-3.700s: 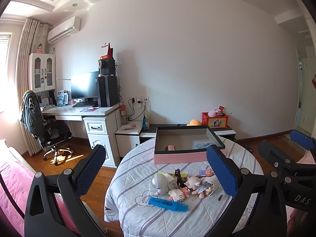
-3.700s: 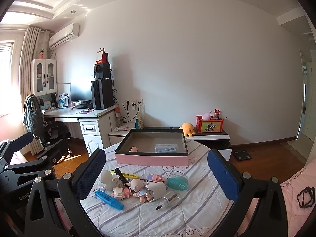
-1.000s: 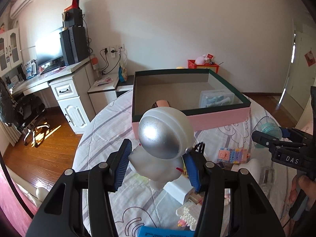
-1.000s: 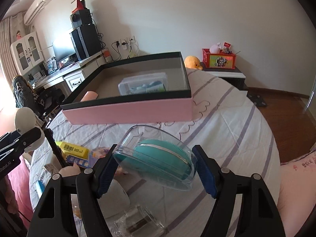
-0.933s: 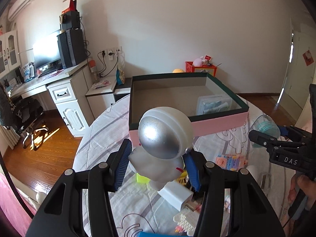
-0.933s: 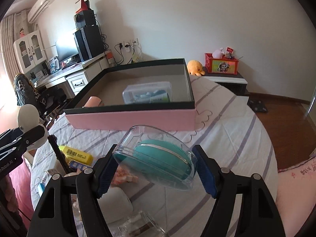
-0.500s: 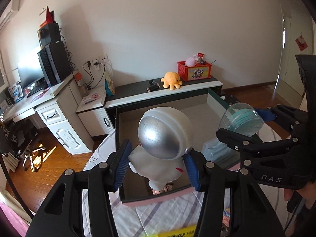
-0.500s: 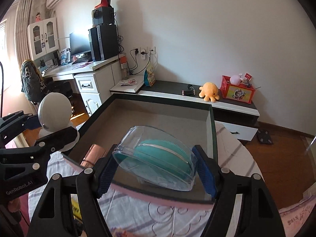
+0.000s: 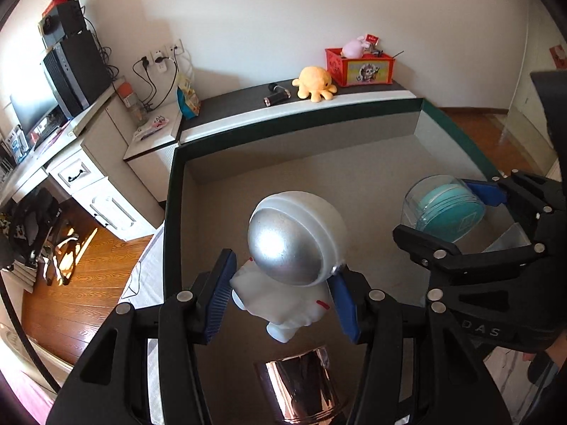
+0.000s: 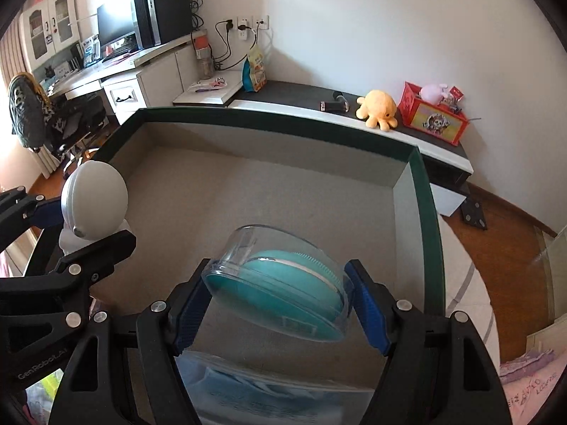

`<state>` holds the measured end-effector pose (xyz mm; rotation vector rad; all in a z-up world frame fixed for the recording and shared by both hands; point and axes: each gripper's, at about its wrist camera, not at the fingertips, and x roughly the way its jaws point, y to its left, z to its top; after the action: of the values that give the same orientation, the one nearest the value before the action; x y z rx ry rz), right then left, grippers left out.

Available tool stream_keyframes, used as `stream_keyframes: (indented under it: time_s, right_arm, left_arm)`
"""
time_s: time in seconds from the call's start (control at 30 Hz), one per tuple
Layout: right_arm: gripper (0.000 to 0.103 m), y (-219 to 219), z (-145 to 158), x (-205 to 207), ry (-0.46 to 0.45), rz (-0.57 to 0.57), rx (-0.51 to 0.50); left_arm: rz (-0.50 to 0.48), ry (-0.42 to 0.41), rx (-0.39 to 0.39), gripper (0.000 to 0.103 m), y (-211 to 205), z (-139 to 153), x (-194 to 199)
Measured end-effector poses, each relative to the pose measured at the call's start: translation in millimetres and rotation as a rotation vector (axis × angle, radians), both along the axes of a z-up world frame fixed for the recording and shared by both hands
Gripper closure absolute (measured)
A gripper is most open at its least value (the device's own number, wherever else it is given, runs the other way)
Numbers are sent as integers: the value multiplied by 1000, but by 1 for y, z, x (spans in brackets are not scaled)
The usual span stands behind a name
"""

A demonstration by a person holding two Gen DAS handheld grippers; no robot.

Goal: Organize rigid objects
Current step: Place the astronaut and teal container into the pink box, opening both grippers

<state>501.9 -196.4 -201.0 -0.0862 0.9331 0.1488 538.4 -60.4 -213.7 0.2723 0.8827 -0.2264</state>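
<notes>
My left gripper (image 9: 281, 297) is shut on a white astronaut figure (image 9: 296, 244) with a silver visor, held above the inside of the dark-rimmed box (image 9: 170, 191). My right gripper (image 10: 278, 306) is shut on a clear round case (image 10: 280, 283) with a teal disc inside, also over the box (image 10: 427, 212). In the left wrist view the case (image 9: 443, 209) hangs to the right of the astronaut. In the right wrist view the astronaut (image 10: 94, 200) is at the left. A shiny copper cylinder (image 9: 301, 386) lies in the box under the left gripper. A clear plastic box (image 10: 276, 389) lies under the right gripper.
Behind the box runs a low black-and-white cabinet (image 9: 319, 106) with a yellow plush octopus (image 9: 315, 83) and a red toy box (image 9: 361, 67). A white desk (image 10: 141, 71) with a computer stands at the left. Wooden floor (image 9: 81, 283) shows beside the table.
Both grippers have moved forward from over the cluttered tabletop to over the box's inside, each still gripping its object. The loose toys on the cloth have dropped out of view.
</notes>
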Motion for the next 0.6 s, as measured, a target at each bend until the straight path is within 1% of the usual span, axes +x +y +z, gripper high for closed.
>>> stream_keyframes:
  time_s: [0.1, 0.13, 0.17, 0.2, 0.23, 0.27, 0.3, 0.37, 0.43, 0.53, 0.6]
  right_arm:
    - [27, -3, -3, -4, 0, 8, -11]
    - [27, -3, -1, -7, -7, -2, -14]
    - [26, -5, 2, -10, -22, -15, -5]
    - [23, -6, 6, -13, -37, -27, 10]
    - [22, -10, 11, -17, -55, -34, 30]
    - [22, -13, 18, -25, -77, -40, 48]
    - [22, -13, 25, -32, -96, -40, 59]
    - [18, -13, 42, -55, -151, -34, 72]
    - [15, -11, 58, -84, -215, -24, 76]
    - [0, -9, 79, -130, -304, -60, 74]
    - [0, -10, 93, -165, -367, -54, 116]
  left_arm:
    - [-7, -19, 9, 48, -2, 0, -7]
    - [-9, -24, 7, 42, -1, 3, -9]
    - [-10, -37, 3, 35, 0, 8, -13]
    - [-8, -53, -2, 30, 2, 12, -18]
    - [-2, -74, -8, 21, 4, 19, -25]
    - [1, -101, -20, 16, 6, 26, -35]
    - [3, -127, -31, 14, 9, 34, -45]
    - [23, -187, -50, 3, 15, 51, -71]
    - [32, -251, -83, 0, 22, 66, -104]
    - [34, -320, -141, 0, 33, 84, -152]
    - [61, -376, -150, 0, 40, 92, -185]
